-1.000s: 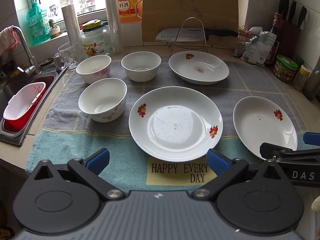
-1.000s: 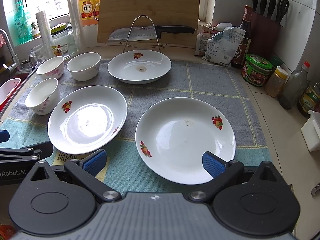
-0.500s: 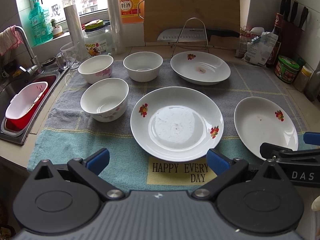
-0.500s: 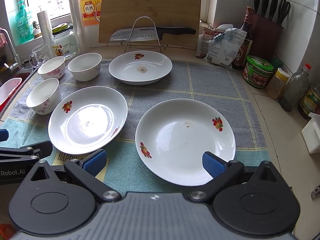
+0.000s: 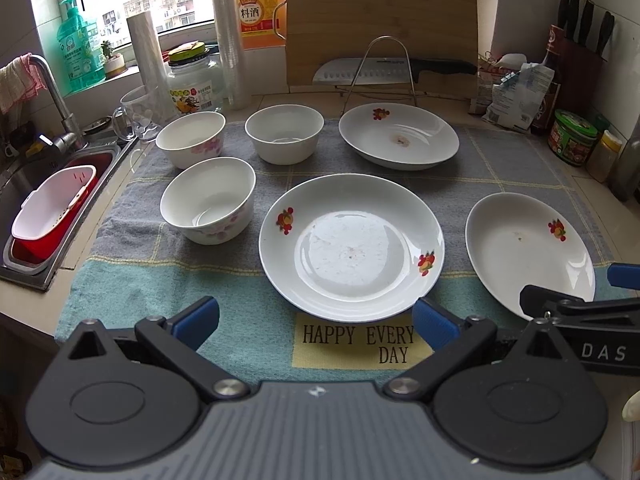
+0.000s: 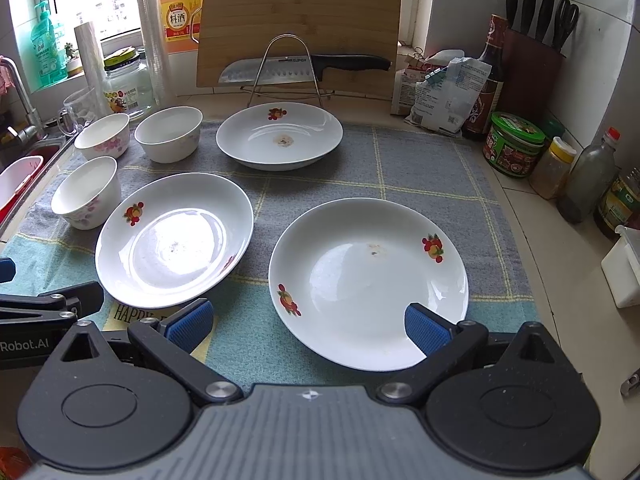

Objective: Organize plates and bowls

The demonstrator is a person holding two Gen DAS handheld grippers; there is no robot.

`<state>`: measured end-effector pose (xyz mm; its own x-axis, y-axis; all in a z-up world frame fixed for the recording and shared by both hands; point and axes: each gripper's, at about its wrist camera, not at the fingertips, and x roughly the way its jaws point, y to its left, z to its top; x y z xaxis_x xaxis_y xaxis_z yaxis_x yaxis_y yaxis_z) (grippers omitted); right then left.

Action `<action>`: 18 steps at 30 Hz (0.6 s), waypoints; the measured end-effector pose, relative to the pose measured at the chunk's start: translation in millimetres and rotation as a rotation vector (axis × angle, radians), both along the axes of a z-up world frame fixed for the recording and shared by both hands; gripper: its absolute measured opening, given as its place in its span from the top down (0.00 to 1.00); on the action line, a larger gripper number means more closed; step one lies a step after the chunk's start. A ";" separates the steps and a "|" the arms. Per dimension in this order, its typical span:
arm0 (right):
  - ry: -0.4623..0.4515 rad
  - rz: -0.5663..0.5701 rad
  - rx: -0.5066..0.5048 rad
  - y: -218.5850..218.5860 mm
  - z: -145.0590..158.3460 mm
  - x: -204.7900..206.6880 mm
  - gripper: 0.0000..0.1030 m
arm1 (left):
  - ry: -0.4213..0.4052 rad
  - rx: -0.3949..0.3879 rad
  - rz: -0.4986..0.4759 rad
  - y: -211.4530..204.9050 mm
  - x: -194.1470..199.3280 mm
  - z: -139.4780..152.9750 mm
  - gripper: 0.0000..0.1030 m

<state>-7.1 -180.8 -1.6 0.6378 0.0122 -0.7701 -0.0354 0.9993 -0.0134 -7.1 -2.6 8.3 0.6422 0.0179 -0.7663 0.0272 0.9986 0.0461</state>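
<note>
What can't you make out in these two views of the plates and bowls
- Right plate, left view: near rim hidden behind the right gripper.
- Same plate, right view: near edge partly covered by a blue pad.
- Middle plate, right view: near-left rim hidden by the left gripper.
- Sink, both views: cut off by the left edge.
- Jar label: too small to read.

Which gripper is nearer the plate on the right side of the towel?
Right. The right gripper is open just short of the right-hand plate, one pad over its near rim. The left gripper, also open, faces the middle plate, off to that plate's left.
</note>
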 end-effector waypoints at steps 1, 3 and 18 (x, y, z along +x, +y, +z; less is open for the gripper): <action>-0.001 0.000 -0.002 -0.1 -0.1 -0.5 0.00 | 0.000 0.000 0.000 -0.1 0.0 0.1 0.01; -0.002 0.000 -0.006 -0.5 -0.1 -1.0 0.00 | -0.001 -0.001 0.000 -1.4 -0.7 0.3 0.01; -0.041 0.040 -0.008 -11.7 4.7 -6.7 0.00 | -0.019 0.007 0.009 -14.0 -6.0 3.3 0.01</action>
<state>-13.8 -192.5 3.0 0.6677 0.0319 -0.7437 -0.0743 0.9969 -0.0240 -13.2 -16.6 11.6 0.6562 0.0295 -0.7540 0.0170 0.9984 0.0539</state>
